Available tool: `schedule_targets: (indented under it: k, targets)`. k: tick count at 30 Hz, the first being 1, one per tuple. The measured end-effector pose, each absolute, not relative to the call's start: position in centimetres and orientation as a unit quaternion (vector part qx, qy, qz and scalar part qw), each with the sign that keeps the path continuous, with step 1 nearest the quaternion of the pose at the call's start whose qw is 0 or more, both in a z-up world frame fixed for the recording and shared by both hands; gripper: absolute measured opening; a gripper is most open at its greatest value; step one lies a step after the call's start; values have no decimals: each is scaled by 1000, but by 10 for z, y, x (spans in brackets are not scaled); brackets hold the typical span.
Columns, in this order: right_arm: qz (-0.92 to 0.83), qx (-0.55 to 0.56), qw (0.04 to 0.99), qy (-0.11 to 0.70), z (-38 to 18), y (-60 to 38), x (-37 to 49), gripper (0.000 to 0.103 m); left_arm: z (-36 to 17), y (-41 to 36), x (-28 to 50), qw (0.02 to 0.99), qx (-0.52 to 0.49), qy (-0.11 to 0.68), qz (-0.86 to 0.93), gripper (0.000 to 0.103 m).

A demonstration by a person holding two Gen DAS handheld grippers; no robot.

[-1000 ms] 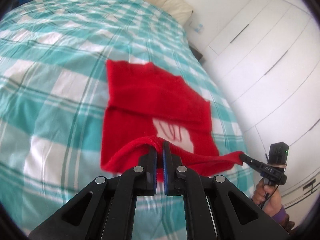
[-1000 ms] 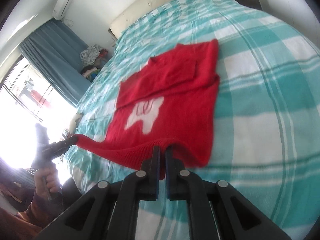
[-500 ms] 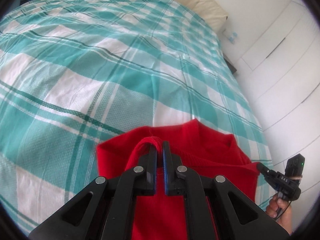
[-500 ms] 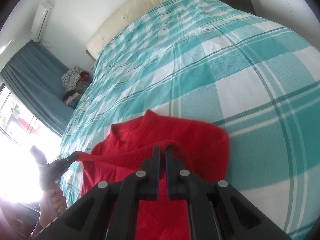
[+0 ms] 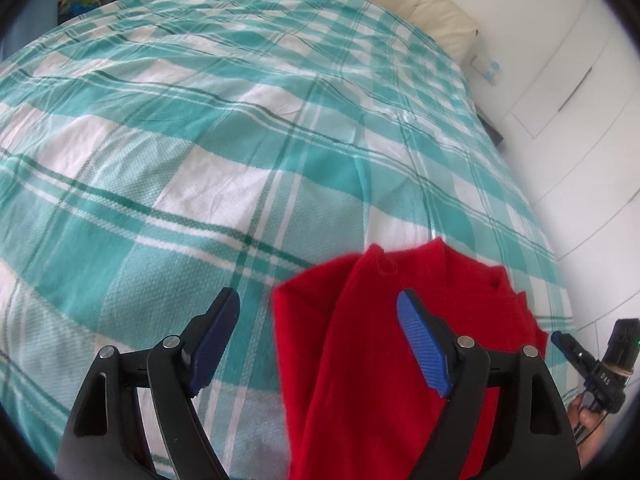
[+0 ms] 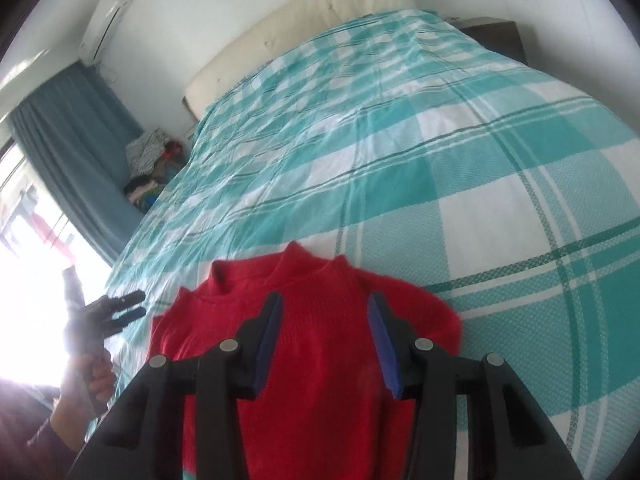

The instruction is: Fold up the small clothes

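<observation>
A red knitted sweater (image 5: 384, 360) lies folded over on the teal-and-white checked bed cover (image 5: 200, 160). Its collar end (image 6: 296, 264) points toward the pillows in the right wrist view. My left gripper (image 5: 320, 320) hangs just above the sweater's left edge, its jaws opening wide, and the cloth lies below them, free of the blue pads (image 5: 420, 340). My right gripper (image 6: 324, 328) is over the sweater's (image 6: 320, 380) middle, its jaws opening too, with no fabric pinched. Each view shows the other gripper at its edge, the right one (image 5: 568, 348) and the left one (image 6: 120, 308).
A cream headboard cushion (image 6: 304, 20) lies at the far end of the bed. White wardrobe doors (image 5: 580, 120) run along one side. A blue curtain (image 6: 72, 140), a bright window and a heap of clothes (image 6: 148, 156) stand on the other side. A dark nightstand (image 6: 496, 36) is by the headboard.
Both grippers carried the sweater's hem forward over its body, folding it in half. Both have now let go of the hem and stand open above the folded cloth.
</observation>
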State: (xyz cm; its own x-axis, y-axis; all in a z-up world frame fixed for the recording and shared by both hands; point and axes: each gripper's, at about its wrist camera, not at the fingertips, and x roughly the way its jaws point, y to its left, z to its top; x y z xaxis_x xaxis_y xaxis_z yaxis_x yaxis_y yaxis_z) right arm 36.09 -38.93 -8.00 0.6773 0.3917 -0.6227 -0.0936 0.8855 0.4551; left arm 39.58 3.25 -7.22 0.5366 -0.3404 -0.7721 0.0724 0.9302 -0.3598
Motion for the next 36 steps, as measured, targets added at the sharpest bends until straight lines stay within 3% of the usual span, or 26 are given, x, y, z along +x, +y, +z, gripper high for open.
schedule_targets:
  k: [6, 10, 15, 30, 33, 36]
  targets:
    - [117, 110, 880, 446, -115, -366, 315, 45, -74, 37, 307, 886, -79, 451, -76, 90]
    - [50, 90, 895, 434, -119, -387, 276, 46, -68, 44, 261, 898, -59, 433, -50, 95]
    - [24, 93, 904, 416, -103, -407, 249, 65, -64, 45, 241, 905, -43, 422, -32, 96]
    - [22, 159, 897, 412, -109, -418, 275, 65, -88, 50, 239, 902, -13, 432, -8, 96]
    - [38, 211, 880, 424, -119, -431, 291, 78, -106, 63, 231, 901, -27, 433, -9, 96]
    - [73, 266, 859, 431, -129, -436, 309, 79, -129, 78, 226, 892, -52, 450, -7, 96]
